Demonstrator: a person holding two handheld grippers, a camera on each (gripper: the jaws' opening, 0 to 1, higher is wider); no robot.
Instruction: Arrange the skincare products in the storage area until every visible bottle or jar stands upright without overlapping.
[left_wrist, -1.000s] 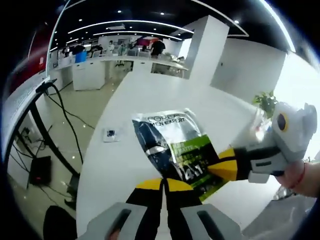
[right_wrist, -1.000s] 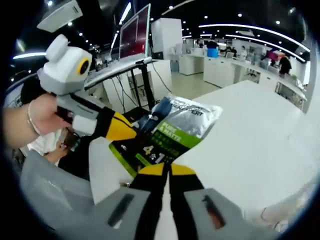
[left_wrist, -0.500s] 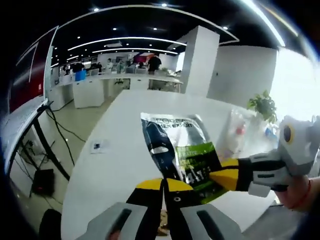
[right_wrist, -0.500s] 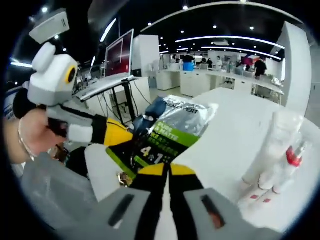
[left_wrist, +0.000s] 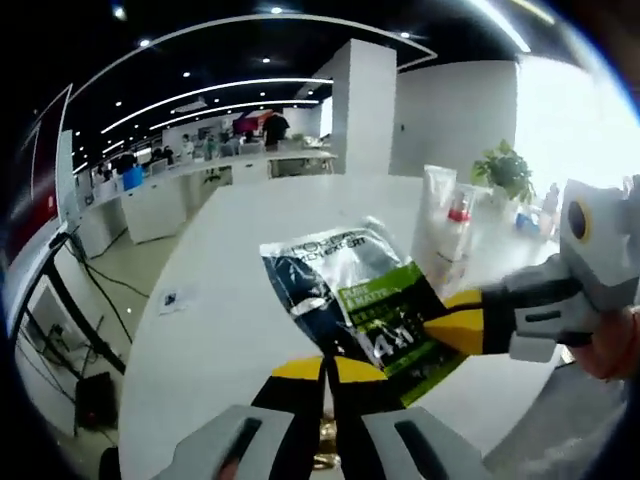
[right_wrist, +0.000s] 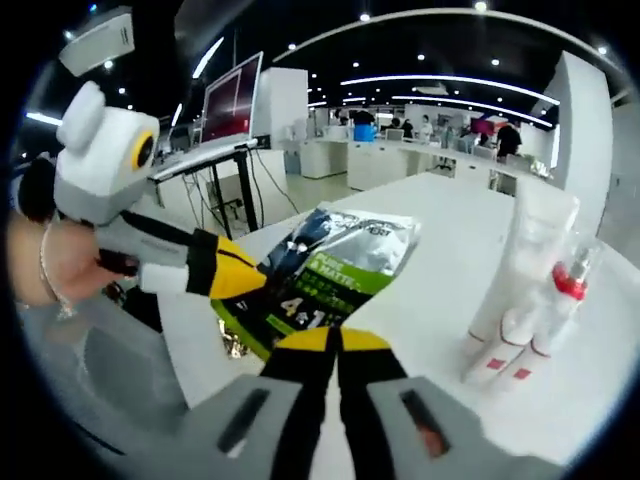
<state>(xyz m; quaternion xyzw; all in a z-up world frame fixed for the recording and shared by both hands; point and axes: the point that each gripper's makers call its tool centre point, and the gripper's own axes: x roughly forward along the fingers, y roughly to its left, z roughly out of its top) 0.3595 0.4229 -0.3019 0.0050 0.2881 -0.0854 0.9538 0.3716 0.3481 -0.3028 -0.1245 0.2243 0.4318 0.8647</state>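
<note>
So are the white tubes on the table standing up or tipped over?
Upright. In the right gripper view the white tubes stand on their caps on the table, close together, beside the held pouch.

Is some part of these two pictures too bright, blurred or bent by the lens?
Left gripper view: the upper right is washed out by strong light around the plant and tubes; straight ceiling lights bend into arcs. Right gripper view: the light is more even, the pouch print is sharp enough to read, the tubes lean with the fisheye, and the hand at the edge is soft.
</note>
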